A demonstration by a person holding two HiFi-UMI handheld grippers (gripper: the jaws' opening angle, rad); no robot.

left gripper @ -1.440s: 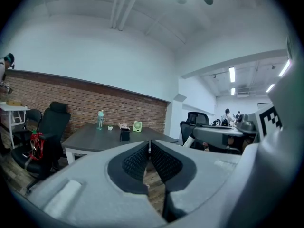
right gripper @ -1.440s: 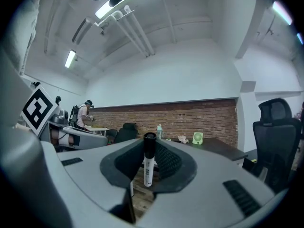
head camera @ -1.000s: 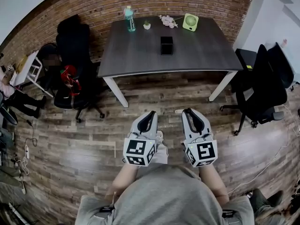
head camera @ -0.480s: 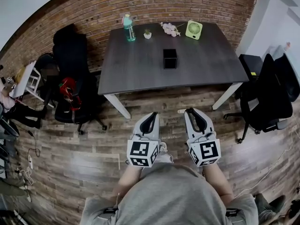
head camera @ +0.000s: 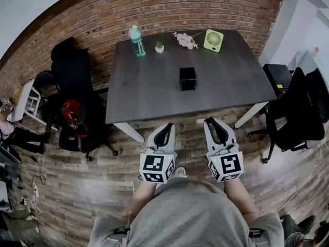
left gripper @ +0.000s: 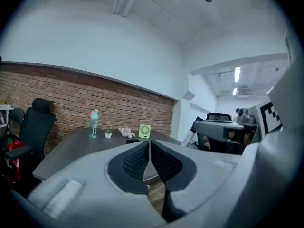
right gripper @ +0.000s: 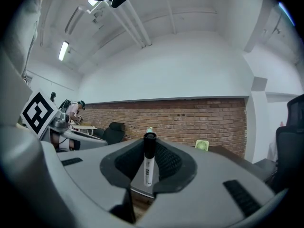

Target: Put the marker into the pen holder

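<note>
Pinching the marker (right gripper: 149, 159) upright between its pads, cap end up, the right gripper (head camera: 216, 124) has the white barrel held near its middle. I keep the left gripper (head camera: 165, 128) beside it with its jaws pressed together on nothing.

Both grippers sit in front of my chest over the wooden floor, short of the near edge of the dark table (head camera: 149, 94). The black pen holder (head camera: 187, 78) stands alone near the table's middle, well apart from the marker. Along the far edge are a green bottle (head camera: 135, 39), a small potted plant (head camera: 159, 47), some pink flowers (head camera: 185, 39) and a green fan (head camera: 213, 40).

I judge this to be the carry step: the marker is picked up but not yet delivered. The next move calls for bringing the right gripper out over the table until the marker hangs above the holder's open top. Then I would lower its bottom end inside before letting the jaws spread. The marker already stands upright, so it should need little turning.

A line of dark print runs down the marker's barrel, too small for me to read. Nothing on the bottle or fan is legible.
</note>
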